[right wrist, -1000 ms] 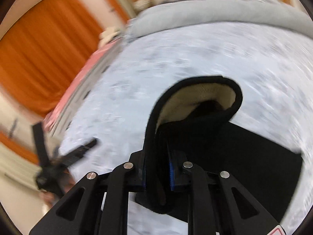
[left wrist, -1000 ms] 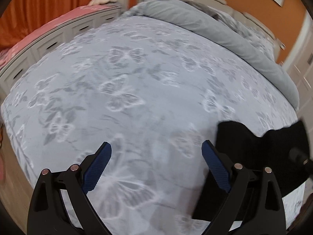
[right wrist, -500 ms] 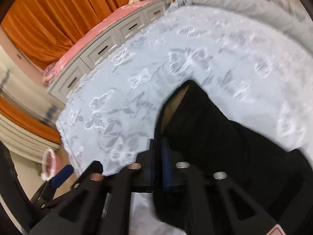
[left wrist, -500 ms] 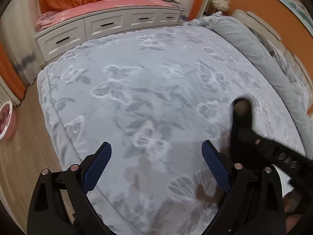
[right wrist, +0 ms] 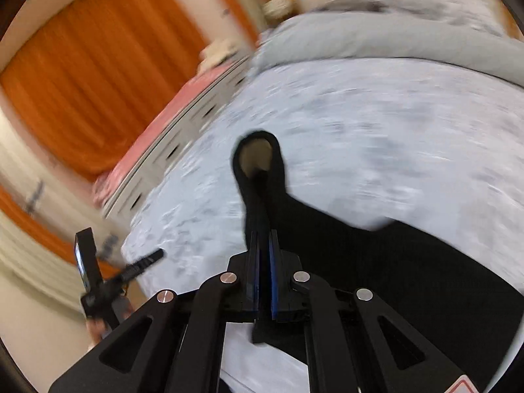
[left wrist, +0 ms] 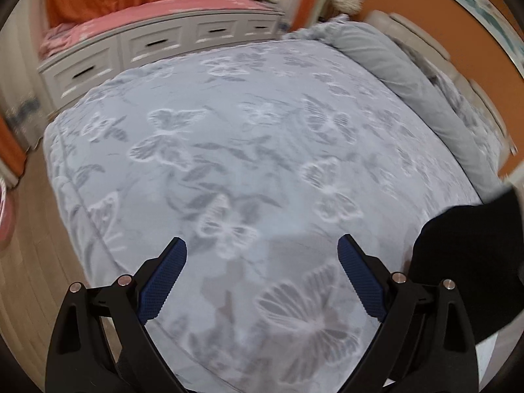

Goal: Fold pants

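The black pants (right wrist: 393, 262) with a tan fleece lining lie on the grey butterfly bedspread (left wrist: 262, 163). My right gripper (right wrist: 263, 239) is shut on a pinched edge of the pants; a loop of fabric (right wrist: 258, 160) stands up past the fingertips and shows the lining. The rest of the pants trails down to the right. In the left wrist view the pants (left wrist: 465, 262) show at the right edge. My left gripper (left wrist: 262, 252) is open and empty above the bedspread, left of the pants. It also shows in the right wrist view (right wrist: 124, 275) at the lower left.
A rolled grey duvet (left wrist: 409, 75) and headboard lie along the bed's far right. White drawers (left wrist: 147, 46) with a pink cushion top stand beyond the bed's far side, before orange curtains (right wrist: 98, 82). Wood floor (left wrist: 26, 262) runs along the bed's left edge.
My right gripper has swung with the pinched pants edge, and the fabric loop now stands narrower. My left gripper stays open, and the pants have shifted to the right edge of its view.
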{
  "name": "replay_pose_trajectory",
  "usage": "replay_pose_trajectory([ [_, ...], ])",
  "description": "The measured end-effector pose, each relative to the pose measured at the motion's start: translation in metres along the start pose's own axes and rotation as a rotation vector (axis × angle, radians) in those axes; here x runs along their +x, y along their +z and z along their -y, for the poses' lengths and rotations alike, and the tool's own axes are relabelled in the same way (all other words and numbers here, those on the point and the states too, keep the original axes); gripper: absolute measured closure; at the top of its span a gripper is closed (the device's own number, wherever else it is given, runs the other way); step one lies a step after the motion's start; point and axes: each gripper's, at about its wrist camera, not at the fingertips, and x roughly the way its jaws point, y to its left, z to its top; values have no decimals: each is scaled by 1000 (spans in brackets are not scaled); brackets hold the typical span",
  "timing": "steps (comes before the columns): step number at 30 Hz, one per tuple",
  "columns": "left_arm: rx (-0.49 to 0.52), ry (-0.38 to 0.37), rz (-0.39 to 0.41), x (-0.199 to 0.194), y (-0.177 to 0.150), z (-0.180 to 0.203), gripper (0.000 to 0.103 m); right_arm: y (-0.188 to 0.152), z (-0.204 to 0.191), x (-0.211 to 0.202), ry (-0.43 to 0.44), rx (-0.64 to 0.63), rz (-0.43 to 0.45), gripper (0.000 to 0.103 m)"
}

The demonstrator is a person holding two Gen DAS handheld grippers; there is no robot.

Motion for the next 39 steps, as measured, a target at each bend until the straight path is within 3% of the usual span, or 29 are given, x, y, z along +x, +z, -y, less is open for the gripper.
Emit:
replay_pose_trajectory([
  [3, 70, -50, -35, 2, -13, 31, 12, -36, 88, -42, -105, 125, 13, 98],
  [6, 113, -102, -93, 9, -27, 61, 11, -89, 181, -48, -270, 278, -67, 98],
  [7, 124, -112, -108, 11, -31, 71, 11, -105, 204, -44, -293, 309, -101, 96],
  [8, 136, -120, -116, 12, -35, 80, 11, -124, 230, -38, -285, 363, -137, 103],
  [9, 156, -122, -119, 12, -40, 94, 11, -133, 243, -36, -299, 392, -154, 103],
  [10, 172, -120, -117, 12, -44, 104, 11, -137, 249, -39, -257, 414, -130, 103],
  [12, 205, -117, -108, 10, -52, 125, 11, -127, 241, -54, -266, 419, -81, 88],
  [13, 215, -117, -107, 10, -56, 133, 11, -116, 229, -62, -311, 367, -39, 74],
  [14, 223, -119, -110, 11, -58, 140, 11, -103, 215, -67, -334, 306, 7, 51],
  [15, 233, -122, -117, 14, -62, 149, 11, -92, 202, -67, -327, 264, 31, 42],
  [17, 253, -120, -129, 19, -66, 163, 11, -66, 176, -56, -259, 168, 43, 36],
  [19, 269, -116, -136, 23, -68, 171, 11, -52, 169, -34, -255, 120, 0, 35],
  [22, 279, -116, -150, 29, -69, 176, 11, -57, 190, -6, -287, 156, -82, 34],
  [25, 286, -115, -165, 36, -68, 176, 11, -79, 218, 15, -218, 255, -146, 39],
  [26, 293, -113, -169, 37, -68, 176, 11, -84, 214, 17, -217, 246, -138, 65],
  [27, 299, -109, -174, 39, -68, 176, 11, -81, 208, 21, -196, 213, -139, 80],
  [28, 300, -107, -179, 41, -69, 176, 11, -78, 200, 21, -171, 194, -137, 81],
  [29, 299, -107, -184, 42, -69, 175, 11, -75, 191, 18, -172, 174, -118, 91],
  [32, 270, -120, -204, 43, -68, 172, 11, -65, 159, -9, -103, 137, -27, 92],
  [35, 256, -137, -201, 40, -69, 173, 11, -60, 126, -69, -80, 57, 86, 92],
  [37, 269, -129, -186, 38, -71, 176, 11, -67, 120, -96, -115, 29, 111, 92],
  [39, 288, -122, -190, 40, -75, 182, 11, -86, 131, -104, -226, 29, 91, 92],
])
